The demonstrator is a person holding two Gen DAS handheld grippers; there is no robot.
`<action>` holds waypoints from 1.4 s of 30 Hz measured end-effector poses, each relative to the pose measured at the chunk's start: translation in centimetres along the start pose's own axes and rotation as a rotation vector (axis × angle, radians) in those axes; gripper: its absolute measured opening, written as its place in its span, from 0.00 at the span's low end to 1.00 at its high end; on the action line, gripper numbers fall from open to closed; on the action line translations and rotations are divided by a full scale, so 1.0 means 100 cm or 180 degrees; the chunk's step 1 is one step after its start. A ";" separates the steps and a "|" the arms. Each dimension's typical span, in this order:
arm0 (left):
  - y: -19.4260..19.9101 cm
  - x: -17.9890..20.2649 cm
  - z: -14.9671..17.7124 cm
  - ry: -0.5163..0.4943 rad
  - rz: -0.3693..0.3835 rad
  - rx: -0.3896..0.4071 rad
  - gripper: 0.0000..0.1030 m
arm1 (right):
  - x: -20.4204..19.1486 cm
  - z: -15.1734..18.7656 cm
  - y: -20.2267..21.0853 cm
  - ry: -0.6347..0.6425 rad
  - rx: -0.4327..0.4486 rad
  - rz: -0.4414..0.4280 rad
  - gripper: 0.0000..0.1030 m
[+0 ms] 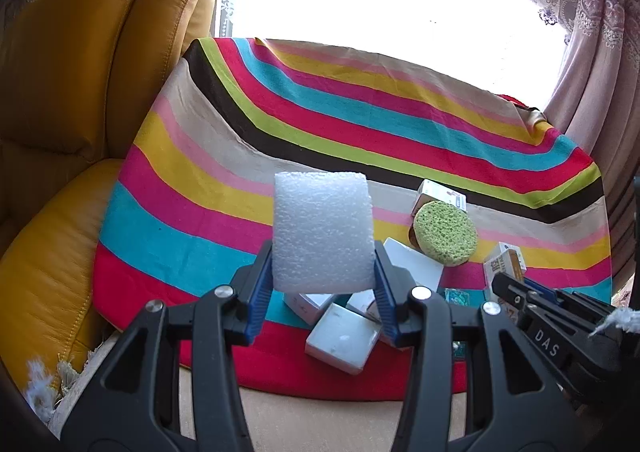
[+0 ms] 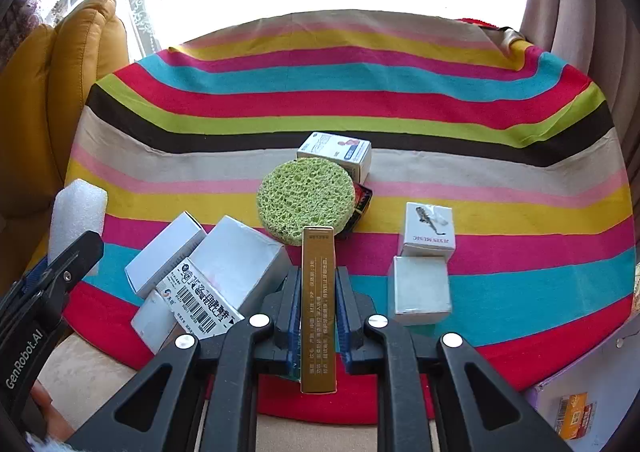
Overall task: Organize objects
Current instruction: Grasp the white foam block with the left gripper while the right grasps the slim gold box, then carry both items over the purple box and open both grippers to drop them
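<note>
My left gripper [image 1: 322, 256] is shut on a white foam block [image 1: 322, 228], held upright above the striped cloth [image 1: 360, 112]. The block's lower part sits between the blue pads. My right gripper [image 2: 318, 276] is shut on a narrow gold box [image 2: 318, 312], which stands on edge between its pads. A round green sponge [image 2: 306, 206] leans on a dark packet just beyond the gold box. Several white boxes [image 2: 240, 260] lie piled to the left of the right gripper. In the right wrist view the left gripper [image 2: 80, 248] with the foam block [image 2: 78, 212] shows at the left edge.
Two small white boxes [image 2: 419, 290] sit side by side to the right, and a printed box [image 2: 336, 150] stands behind the sponge. A yellow leather sofa [image 1: 80, 92] borders the cloth on the left, and curtains [image 1: 592, 52] hang at the right. A pale container [image 2: 580, 404] is at the lower right.
</note>
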State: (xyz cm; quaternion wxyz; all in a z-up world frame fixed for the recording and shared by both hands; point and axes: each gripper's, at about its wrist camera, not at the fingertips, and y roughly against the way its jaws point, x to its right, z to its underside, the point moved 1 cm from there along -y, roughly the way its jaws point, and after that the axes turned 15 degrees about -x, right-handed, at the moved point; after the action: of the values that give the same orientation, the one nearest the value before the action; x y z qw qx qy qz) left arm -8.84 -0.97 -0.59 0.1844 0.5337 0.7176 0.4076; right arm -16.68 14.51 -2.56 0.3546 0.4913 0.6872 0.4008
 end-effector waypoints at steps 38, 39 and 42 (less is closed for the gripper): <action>0.035 0.137 0.091 -0.1080 0.0870 -0.0651 0.48 | 0.126 0.117 0.084 -0.0562 0.0193 0.0588 0.16; 0.036 0.143 0.093 -0.1115 0.0904 -0.0671 0.48 | 0.133 0.121 0.086 -0.0602 0.0191 0.0611 0.16; 0.037 0.160 0.100 -0.1208 0.1022 -0.0747 0.48 | 0.153 0.131 0.092 -0.0716 0.0176 0.0704 0.16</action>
State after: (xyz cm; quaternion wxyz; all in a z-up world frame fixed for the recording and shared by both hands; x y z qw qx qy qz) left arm -5.36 17.95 -0.95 0.3092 0.6824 0.5243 0.4048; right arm -5.59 33.66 -1.31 0.3693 0.6153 0.5956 0.3609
